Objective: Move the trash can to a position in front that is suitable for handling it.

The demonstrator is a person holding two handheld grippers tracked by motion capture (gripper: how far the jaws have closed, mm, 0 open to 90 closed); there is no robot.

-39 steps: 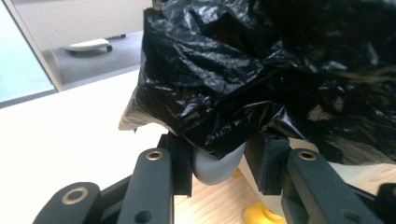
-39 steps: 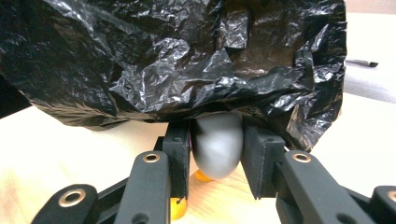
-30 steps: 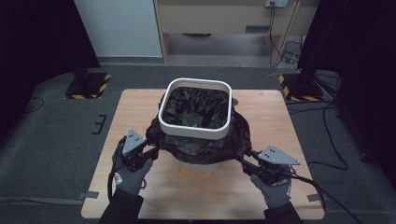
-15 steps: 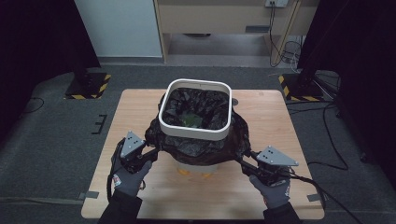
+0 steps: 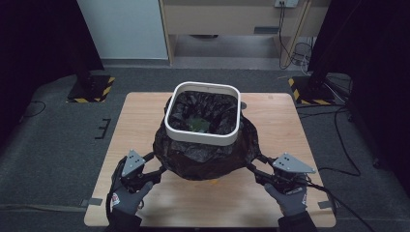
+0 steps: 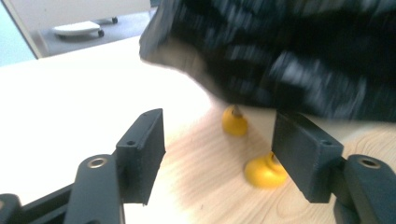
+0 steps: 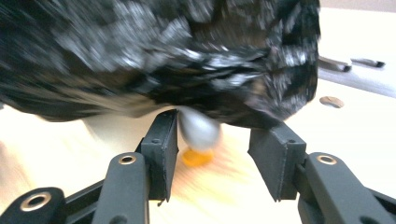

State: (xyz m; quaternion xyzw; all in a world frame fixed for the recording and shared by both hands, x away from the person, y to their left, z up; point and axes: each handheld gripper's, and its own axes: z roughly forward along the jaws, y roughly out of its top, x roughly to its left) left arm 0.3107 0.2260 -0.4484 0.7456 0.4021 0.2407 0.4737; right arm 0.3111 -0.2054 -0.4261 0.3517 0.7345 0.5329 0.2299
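Both grippers at skirt of black bag [image 5: 203, 159] draped over white bin [image 5: 203, 113] mid-table. Left gripper [image 5: 153, 166] and right gripper [image 5: 255, 170] jaws spread, nothing pinched (views blurry). Step looks like pre-grasp; next probably clamp onto plastic.

No legible text, label, brand, number or sign anywhere. Only yellow-and-black hazard striping on the floor plates [image 5: 92, 89] at either side of the counter [image 5: 140, 125], carrying no words. A small red mark on the cuff of the left glove [image 5: 126, 199], too small to read.
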